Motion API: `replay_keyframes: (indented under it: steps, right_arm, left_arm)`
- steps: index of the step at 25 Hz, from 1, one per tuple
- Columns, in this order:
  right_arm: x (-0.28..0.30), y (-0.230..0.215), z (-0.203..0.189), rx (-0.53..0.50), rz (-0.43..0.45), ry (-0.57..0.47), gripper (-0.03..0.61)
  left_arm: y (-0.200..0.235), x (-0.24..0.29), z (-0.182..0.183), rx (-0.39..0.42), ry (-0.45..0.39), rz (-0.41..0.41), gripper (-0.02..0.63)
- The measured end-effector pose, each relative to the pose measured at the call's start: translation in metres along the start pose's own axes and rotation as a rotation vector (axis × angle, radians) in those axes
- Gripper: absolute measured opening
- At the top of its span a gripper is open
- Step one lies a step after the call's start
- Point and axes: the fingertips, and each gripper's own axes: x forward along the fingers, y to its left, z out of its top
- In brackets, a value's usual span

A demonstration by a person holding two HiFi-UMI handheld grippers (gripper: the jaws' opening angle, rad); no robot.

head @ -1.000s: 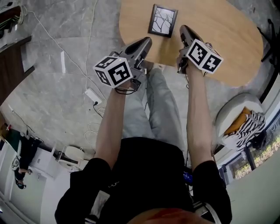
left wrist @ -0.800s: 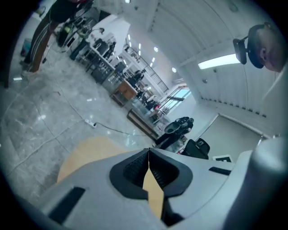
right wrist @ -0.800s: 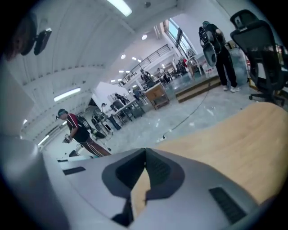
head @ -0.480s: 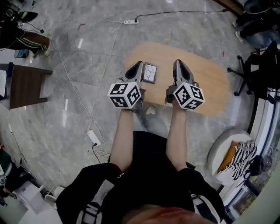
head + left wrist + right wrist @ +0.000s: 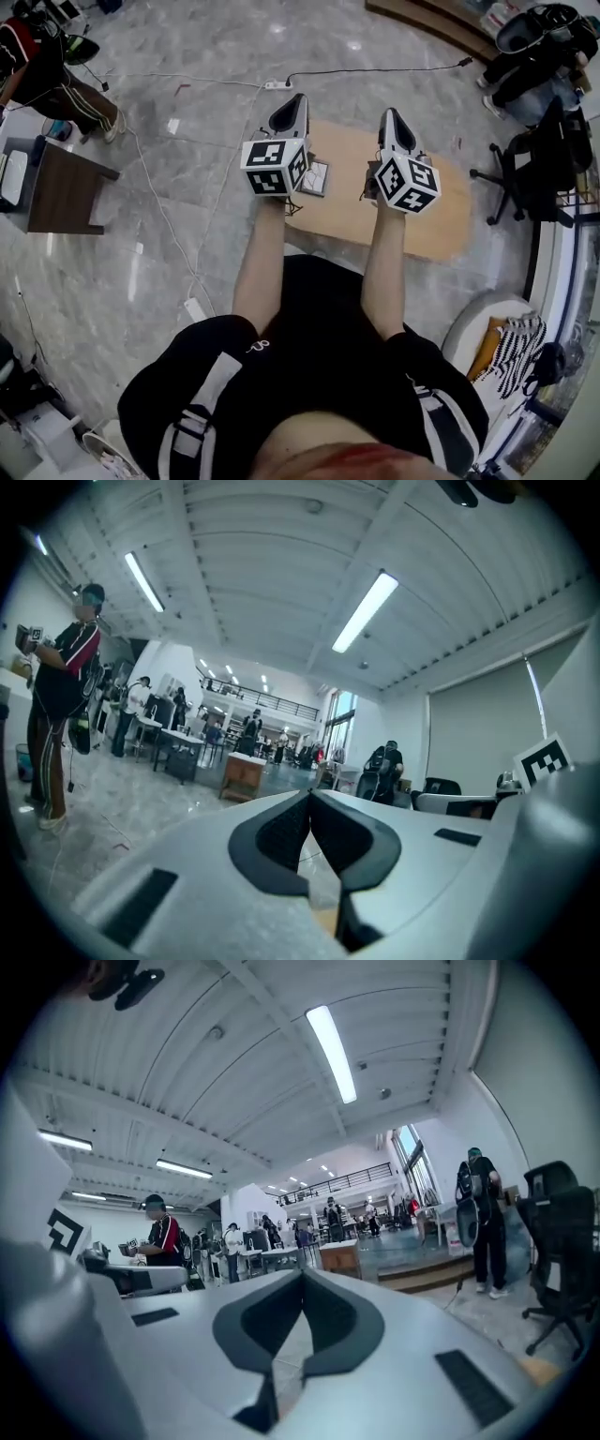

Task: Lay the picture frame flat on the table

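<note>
The picture frame (image 5: 318,178), small and dark-edged with a pale picture, rests on the oval wooden table (image 5: 431,220) near its left end, face towards the head camera. The left marker cube hides the frame's left edge. My left gripper (image 5: 293,99) is held high above the table's far edge, shut, with nothing in it. My right gripper (image 5: 389,114) is raised beside it, also shut and empty. In the left gripper view the pads (image 5: 281,832) meet at a point (image 5: 309,795), and both gripper views look out across a large hall rather than at the table. The right gripper's jaws (image 5: 302,1275) touch as well.
A power strip (image 5: 275,84) and its cables lie on the marble floor beyond the table. A dark side table (image 5: 64,192) stands at the left, a black office chair (image 5: 534,155) at the right, and a white seat with striped cloth (image 5: 511,337) at the lower right. People stand around the hall.
Both grippers have lifted up and away from the frame, tilting to point across the room. The head camera has pulled back, so the table and frame look smaller.
</note>
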Motion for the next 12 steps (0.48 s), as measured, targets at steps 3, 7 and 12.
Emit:
replay_keyframes:
  steps: [3, 7, 12]
  right_arm:
    - [-0.001, -0.002, 0.014, -0.025, -0.005, -0.021, 0.011]
    - [0.003, 0.001, 0.025, -0.045, -0.003, -0.045, 0.011]
    - [0.008, 0.005, 0.029, -0.08, 0.016, -0.045, 0.011]
  left_arm:
    - [0.006, -0.002, 0.014, 0.02, -0.026, 0.016, 0.009]
    - [0.013, -0.002, 0.024, 0.046, -0.041, 0.028, 0.009]
    - [0.013, 0.004, 0.031, 0.075, -0.05, 0.034, 0.009]
